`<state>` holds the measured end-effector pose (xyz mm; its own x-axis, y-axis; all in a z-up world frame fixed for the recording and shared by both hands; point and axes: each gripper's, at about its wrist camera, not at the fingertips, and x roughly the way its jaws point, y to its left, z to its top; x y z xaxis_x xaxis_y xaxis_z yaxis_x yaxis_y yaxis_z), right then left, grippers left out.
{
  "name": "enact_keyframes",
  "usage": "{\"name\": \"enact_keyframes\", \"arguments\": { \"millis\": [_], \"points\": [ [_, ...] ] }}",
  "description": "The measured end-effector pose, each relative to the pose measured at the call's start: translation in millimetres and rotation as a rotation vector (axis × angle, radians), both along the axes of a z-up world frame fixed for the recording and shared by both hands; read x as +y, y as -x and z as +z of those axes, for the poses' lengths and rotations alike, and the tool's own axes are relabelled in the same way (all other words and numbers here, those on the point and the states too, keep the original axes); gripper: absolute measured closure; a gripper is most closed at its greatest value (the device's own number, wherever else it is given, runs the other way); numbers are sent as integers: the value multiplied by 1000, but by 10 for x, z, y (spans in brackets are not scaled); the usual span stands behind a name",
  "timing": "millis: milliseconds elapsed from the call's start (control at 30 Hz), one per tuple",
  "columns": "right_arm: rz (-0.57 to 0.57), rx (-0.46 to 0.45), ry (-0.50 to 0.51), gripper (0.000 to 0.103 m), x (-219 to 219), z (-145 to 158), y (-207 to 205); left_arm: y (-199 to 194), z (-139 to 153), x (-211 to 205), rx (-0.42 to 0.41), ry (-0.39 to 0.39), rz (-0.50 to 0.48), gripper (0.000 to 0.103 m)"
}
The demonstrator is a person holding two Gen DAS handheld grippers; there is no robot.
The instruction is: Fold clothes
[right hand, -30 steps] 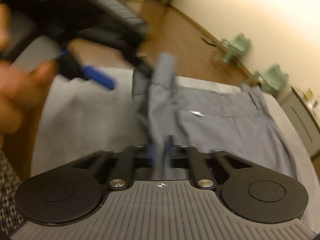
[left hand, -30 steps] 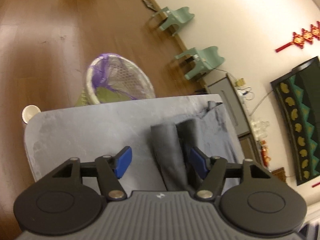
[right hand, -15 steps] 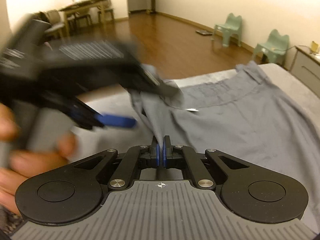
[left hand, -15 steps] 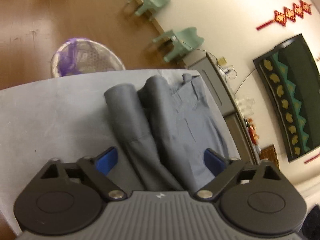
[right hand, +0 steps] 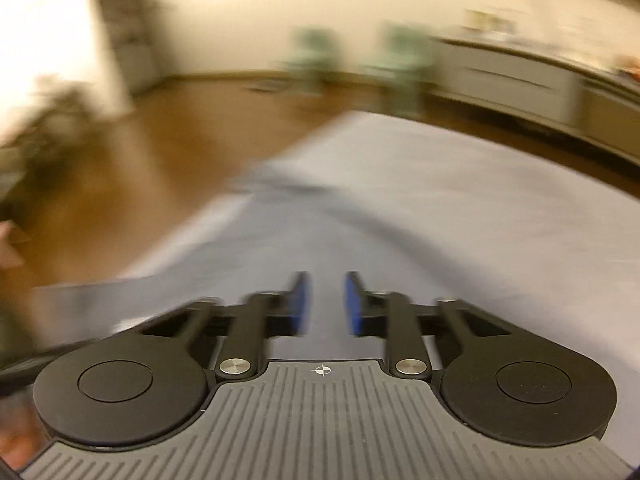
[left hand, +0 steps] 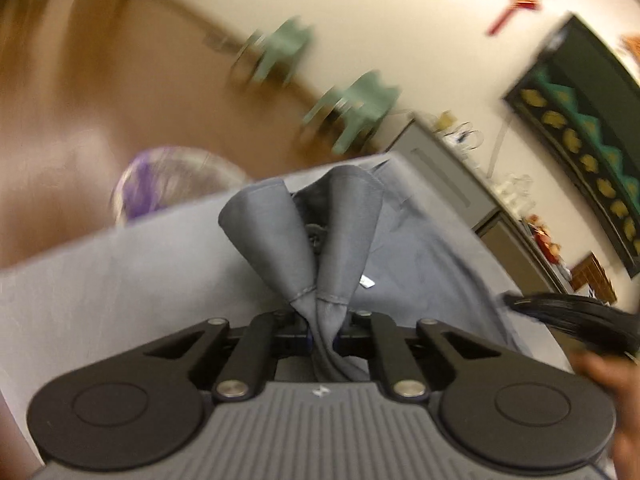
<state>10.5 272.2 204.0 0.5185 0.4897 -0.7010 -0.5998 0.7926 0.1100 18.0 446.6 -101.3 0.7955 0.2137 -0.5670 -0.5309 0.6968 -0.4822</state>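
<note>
Grey trousers (left hand: 320,240) in left tongs (left hand: 322,336) (right (right hand: 324,304) parted)

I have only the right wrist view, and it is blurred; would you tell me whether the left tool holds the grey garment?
Observer: Yes, the left tool is shut on two bunched folds of the grey garment; its jaws have just been closing.
Operator: Thank you. Where is the rest of it?
Observer: It lies spread on the grey table beyond the tool.
Operator: Is anything beyond the table?
Observer: A basket with a purple liner stands on the floor there.
</note>
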Motion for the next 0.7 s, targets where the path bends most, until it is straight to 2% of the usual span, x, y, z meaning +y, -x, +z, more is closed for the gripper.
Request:
{"name": "enact_keyframes", "arguments": {
  "millis": [67, 133, 167, 200, 267, 333, 400, 433, 467, 500, 567, 600, 667, 700],
  "points": [
    [-13, 25, 124, 91, 144, -278, -224, 19, 124, -166, -29, -102, -23, 96],
    [36, -60, 235, 93, 332, -599, -299, 23, 235, -362, -49, -224, -51, 96],
    [50, -82, 271, 91, 419, -729, -347, 10, 292, -513, -52, -314, -70, 96],
    [52, -80, 285, 95, 495, -825, -408, -8, 325, -683, -54, -396, -98, 96],
    [61, -46, 310, 94, 618, -988, -590, -44, 388, -1021, -59, -560, -154, 96],
    [47, 39, 277, 84, 672, -1021, -799, -75, 364, -1300, -48, -668, -212, 96],
    [52, 68, 137, 48, 696, -900, -890, -108, 324, -1537, -37, -756, -268, 96],
    [54, 82, 67, 38, 708, -840, -936, -125, 304, -1652, -31, -798, -296, 96],
    [73, 103, 8, 22, 760, -783, -956, -143, 275, -1704, -26, -819, -319, 96],
    [120, 125, -21, 12, 881, -746, -941, -153, 266, -1750, -23, -826, -334, 96],
    [233, 146, -27, 11, 1204, -724, -889, -160, 249, -1827, -18, -841, -359, 96],
    [290, 143, 10, 10, 1434, -752, -829, -157, 240, -1860, -15, -851, -365, 96],
    [389, 122, 134, 10, 1903, -897, -698, -145, 225, -1902, -11, -861, -375, 96],
    [422, 114, 227, 10, 2137, -1070, -657, -137, 217, -1916, -9, -863, -379, 96]
  ]
}}
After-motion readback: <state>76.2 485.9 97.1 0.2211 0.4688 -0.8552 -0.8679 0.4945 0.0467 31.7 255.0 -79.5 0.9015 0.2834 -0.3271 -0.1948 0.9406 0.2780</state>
